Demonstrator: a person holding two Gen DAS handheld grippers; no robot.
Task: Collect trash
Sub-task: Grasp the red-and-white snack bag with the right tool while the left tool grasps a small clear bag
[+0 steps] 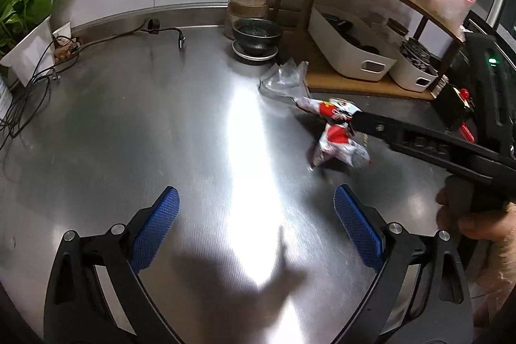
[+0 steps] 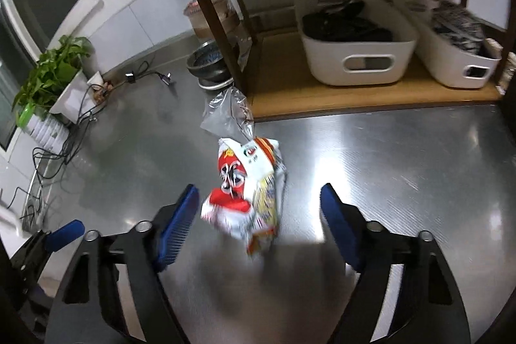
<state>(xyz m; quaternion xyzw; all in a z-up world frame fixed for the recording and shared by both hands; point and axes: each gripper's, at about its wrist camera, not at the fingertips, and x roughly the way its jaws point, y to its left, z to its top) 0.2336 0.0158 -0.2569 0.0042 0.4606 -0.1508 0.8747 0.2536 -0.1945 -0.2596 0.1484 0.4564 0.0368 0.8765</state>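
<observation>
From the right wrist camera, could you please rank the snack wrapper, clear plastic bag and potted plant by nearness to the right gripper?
1. Snack wrapper, between the open jaws.
2. Clear plastic bag, just beyond, by the shelf corner.
3. Potted plant, far left, near the wall.

On the counter (image 2: 403, 157) a snack wrapper (image 2: 248, 192) lies between the spread pads of the right gripper (image 2: 258, 211), touching neither. Just behind it lies a clear bag (image 2: 225, 115), against the front left corner of a shelf unit (image 2: 322, 105). On the unit's lower board stand 2 bins (image 2: 358, 54), side by side. Left of the unit a bowl (image 2: 208, 66) sits on a plate, a jar (image 2: 209, 15) behind it. Far left, by the wall, stands a plant (image 2: 51, 70) with cables (image 2: 58, 144) before it. The left gripper (image 1: 256, 231) hangs over bare counter, left of the wrapper.
</observation>
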